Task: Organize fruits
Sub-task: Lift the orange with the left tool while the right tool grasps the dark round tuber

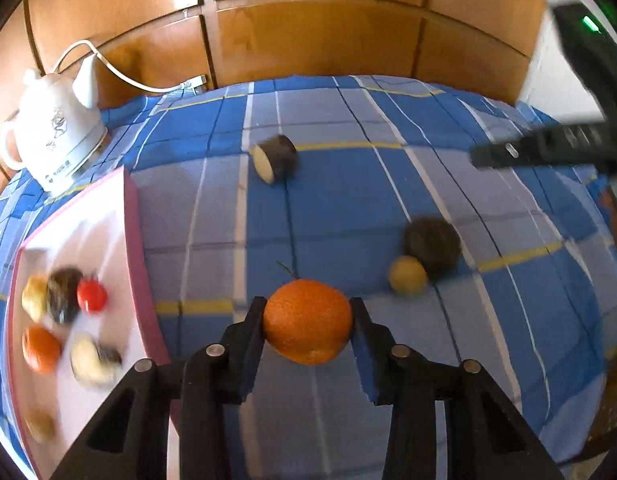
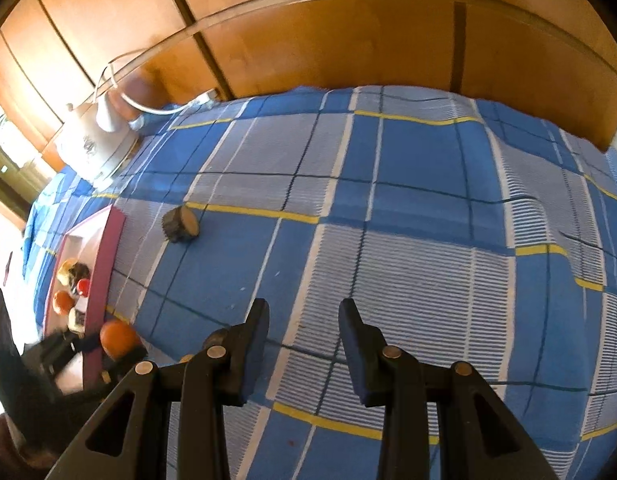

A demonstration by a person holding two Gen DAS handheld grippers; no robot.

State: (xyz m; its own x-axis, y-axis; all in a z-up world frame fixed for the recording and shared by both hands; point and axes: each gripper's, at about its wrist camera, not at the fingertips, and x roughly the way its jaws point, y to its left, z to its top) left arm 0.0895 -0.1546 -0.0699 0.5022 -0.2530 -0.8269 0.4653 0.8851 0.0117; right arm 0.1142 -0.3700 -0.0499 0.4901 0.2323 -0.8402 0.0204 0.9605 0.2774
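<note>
My left gripper (image 1: 308, 312) is shut on an orange (image 1: 307, 322), a pad pressing on each side, low over the blue checked cloth just right of the pink-rimmed white tray (image 1: 132, 240). The right wrist view shows the same orange (image 2: 117, 338) beside the tray's rim (image 2: 104, 264). Several fruits lie in the tray, among them a small red one (image 1: 91, 295) and another orange (image 1: 40, 348). On the cloth lie a cut dark fruit (image 1: 274, 158), a dark round fruit (image 1: 432, 248) and a small yellowish fruit (image 1: 407, 275). My right gripper (image 2: 304, 312) stands open over bare cloth, holding nothing.
A white electric kettle (image 1: 56, 136) with its cable stands at the back left, behind the tray. Wooden cabinet doors (image 1: 308, 32) close off the far side of the cloth. A black finger (image 1: 508, 152) of the right gripper reaches in from the right edge of the left wrist view.
</note>
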